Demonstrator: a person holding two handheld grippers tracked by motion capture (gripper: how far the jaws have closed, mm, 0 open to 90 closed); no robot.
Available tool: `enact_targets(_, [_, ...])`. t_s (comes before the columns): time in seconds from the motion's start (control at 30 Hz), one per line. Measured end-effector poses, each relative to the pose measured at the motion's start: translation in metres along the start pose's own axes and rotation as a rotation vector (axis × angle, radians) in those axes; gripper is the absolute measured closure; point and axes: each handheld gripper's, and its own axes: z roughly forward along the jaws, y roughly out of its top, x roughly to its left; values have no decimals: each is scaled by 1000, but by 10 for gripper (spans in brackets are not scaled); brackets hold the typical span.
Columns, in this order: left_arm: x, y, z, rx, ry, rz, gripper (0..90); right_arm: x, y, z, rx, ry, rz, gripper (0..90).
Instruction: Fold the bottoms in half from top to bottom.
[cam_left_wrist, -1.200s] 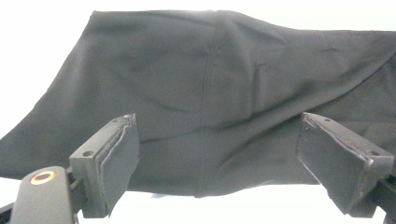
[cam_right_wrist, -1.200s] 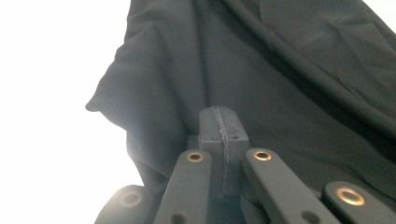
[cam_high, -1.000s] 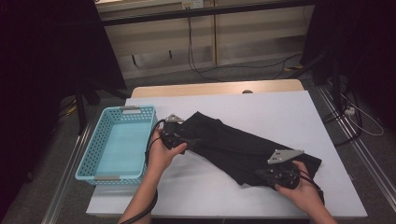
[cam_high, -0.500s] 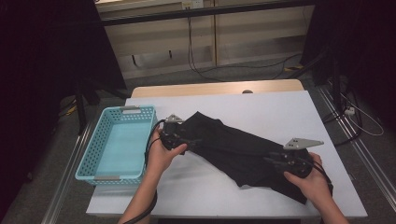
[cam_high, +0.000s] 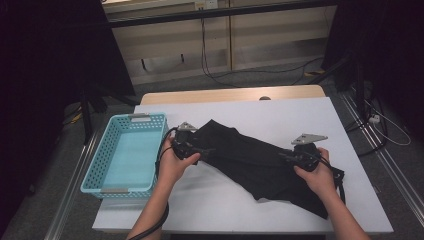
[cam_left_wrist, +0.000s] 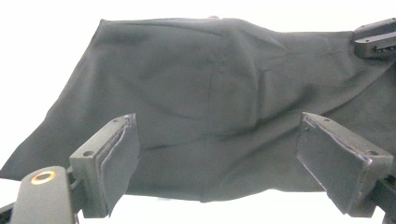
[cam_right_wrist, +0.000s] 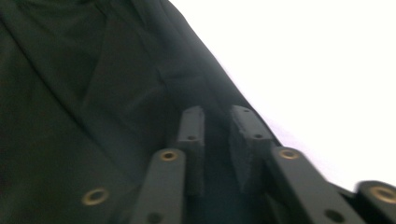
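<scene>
A black garment (cam_high: 250, 160) lies crumpled across the white table (cam_high: 300, 115), running from the middle down to the right. At its left end my left gripper (cam_high: 201, 149) stands open wide, its pads (cam_left_wrist: 116, 154) on either side of the cloth's (cam_left_wrist: 196, 70) near edge without pressing it. My right gripper (cam_high: 286, 156) rests on the garment's right part, near its far edge. Its jaws (cam_right_wrist: 217, 114) have just been closing and stand a narrow gap apart over the dark cloth (cam_right_wrist: 70, 70). I see no fold pinched between them. The right gripper (cam_left_wrist: 373, 37) also shows beyond the cloth in the left gripper view.
A light blue mesh basket (cam_high: 95, 165), with nothing in it, stands at the table's left edge beside my left hand. Bare white tabletop lies behind and in front of the garment. Cables and dark stands are on the floor beyond the table.
The right hand has moved from the garment's near right corner away from the person, toward its far edge. The left hand and its open jaws have kept still.
</scene>
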Motion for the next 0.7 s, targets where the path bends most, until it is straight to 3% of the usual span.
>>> enact_targets(0.07, [0, 0, 0, 7, 3, 9, 144, 2, 2, 3, 1, 5, -26, 854])
enact_targets(0.17, [-2, 0, -1, 7, 1, 9, 144, 2, 5, 5, 7, 14, -7, 897])
enact_targets(0.3, [-4, 0, 2, 22, -5, 31, 145, 1, 6, 3, 14, 11, -18, 900])
enact_targets(0.6, [2, -2, -6, 2, 27, 18, 153, -14, 8, -3, -53, -24, 43, 900])
enact_targets(0.7, [3, -2, -8, -5, 32, 11, 153, -17, 11, -5, -59, -33, 36, 900])
